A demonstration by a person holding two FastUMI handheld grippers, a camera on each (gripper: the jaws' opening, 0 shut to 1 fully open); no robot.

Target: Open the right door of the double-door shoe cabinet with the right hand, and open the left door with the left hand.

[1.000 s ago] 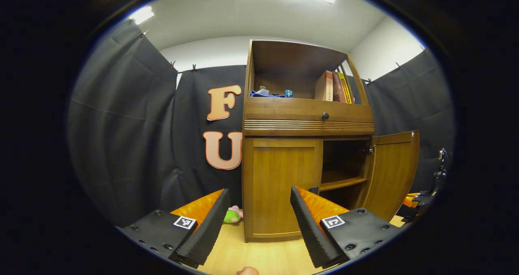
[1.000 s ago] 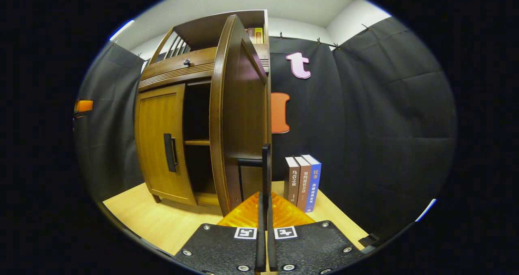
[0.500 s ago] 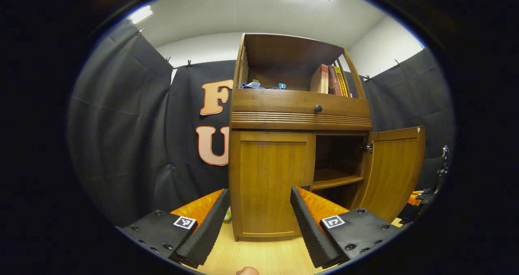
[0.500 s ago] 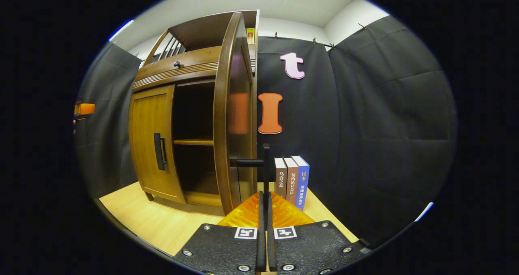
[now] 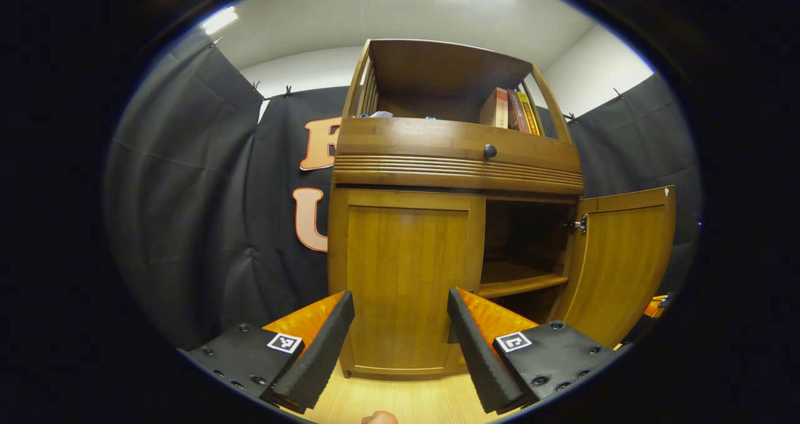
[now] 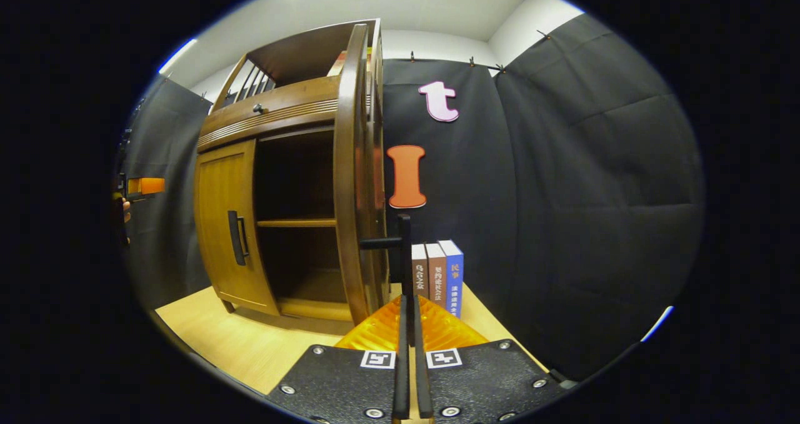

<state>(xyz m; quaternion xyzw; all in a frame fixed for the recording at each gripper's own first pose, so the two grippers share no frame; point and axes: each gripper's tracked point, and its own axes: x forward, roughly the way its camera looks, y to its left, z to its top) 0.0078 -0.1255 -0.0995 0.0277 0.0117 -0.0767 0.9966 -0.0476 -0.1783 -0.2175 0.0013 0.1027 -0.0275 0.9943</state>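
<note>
The wooden shoe cabinet (image 5: 456, 161) stands straight ahead in the left gripper view. Its left door (image 5: 406, 274) is closed, and my left gripper (image 5: 400, 296) is open just in front of it, a finger on each side of the panel, touching nothing. The right door (image 5: 619, 261) stands swung wide open. In the right gripper view that door (image 6: 356, 174) is edge-on, and my right gripper (image 6: 407, 302) is shut on its black bar handle (image 6: 403, 249). The left door's handle (image 6: 236, 238) is free. The left gripper (image 6: 144, 186) appears at the far left.
Three books (image 6: 437, 274) stand on the wooden floor (image 6: 250, 343) beside the open door. More books (image 5: 509, 108) lean on the top shelf, above a drawer with a dark knob (image 5: 489, 152). An inner shelf (image 5: 522, 283) shows through the open half. Black cloth walls surround the cabinet.
The left gripper has come closer to the closed left door, still open. The right gripper, still shut on the handle, has swung the right door further open.
</note>
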